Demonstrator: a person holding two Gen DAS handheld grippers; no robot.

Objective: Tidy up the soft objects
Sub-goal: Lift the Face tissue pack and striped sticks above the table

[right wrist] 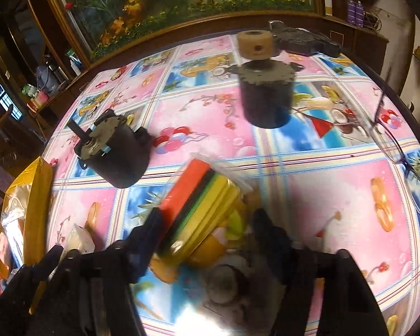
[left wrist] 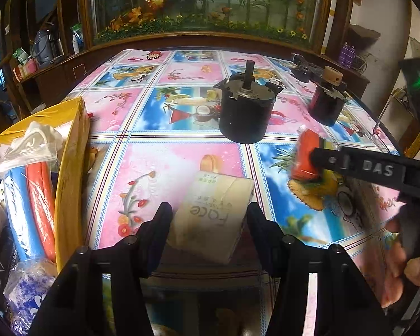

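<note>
A person stands at the desk, which is covered by a glossy plastic cloth printed with pink and blue fruit squares, and holds one claw in each hand. The left claw has its two black fingers on both sides of a cream, soft paper tissue pack with printed letters; the fingers seem to press its sides, so I judge that it is clamped on the pack, which rests on the desk near the front edge. The right claw stands around a plastic-wrapped stack of sponges, orange, black, green and yellow in flat layers. Its left finger touches the orange side, but the right finger is apart from the wrapping, so this claw is not yet clamped; the picture is blurred here. The step in hand is, I think, the picking of both soft things. The next move calls for closing the right claw gently, because sponge and film give way, then carrying both to the yellow cardboard box at the left, where bagged soft goods already lie. Two hard black metal cylinder motors stand behind, and thin-framed spectacles lie at the right; these should stay.
</note>
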